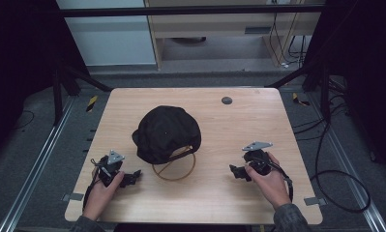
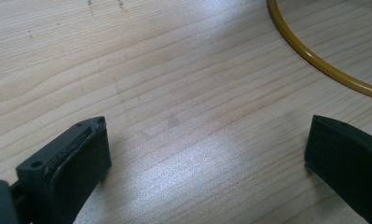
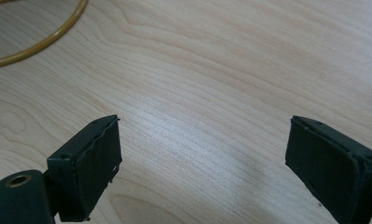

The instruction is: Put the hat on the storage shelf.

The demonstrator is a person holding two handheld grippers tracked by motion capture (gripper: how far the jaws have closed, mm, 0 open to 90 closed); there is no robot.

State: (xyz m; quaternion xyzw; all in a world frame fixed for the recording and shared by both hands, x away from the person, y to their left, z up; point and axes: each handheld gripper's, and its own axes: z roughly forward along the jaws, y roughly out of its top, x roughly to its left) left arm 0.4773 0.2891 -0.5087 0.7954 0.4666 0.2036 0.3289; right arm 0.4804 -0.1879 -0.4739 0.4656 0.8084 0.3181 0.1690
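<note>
Resting on the wooden table, left gripper and right gripper both spread wide and empty, black cap between and beyond them, overlapping a yellow wire ring stand.

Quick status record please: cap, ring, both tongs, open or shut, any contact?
cap: black cap, mid-table, on the ring's far edge
ring: yellow ring with a crossbar, flat on the wooden table, near part exposed
left tongs: open, empty, left of ring, apart from it
right tongs: open, empty, right of ring
contact: none
</note>
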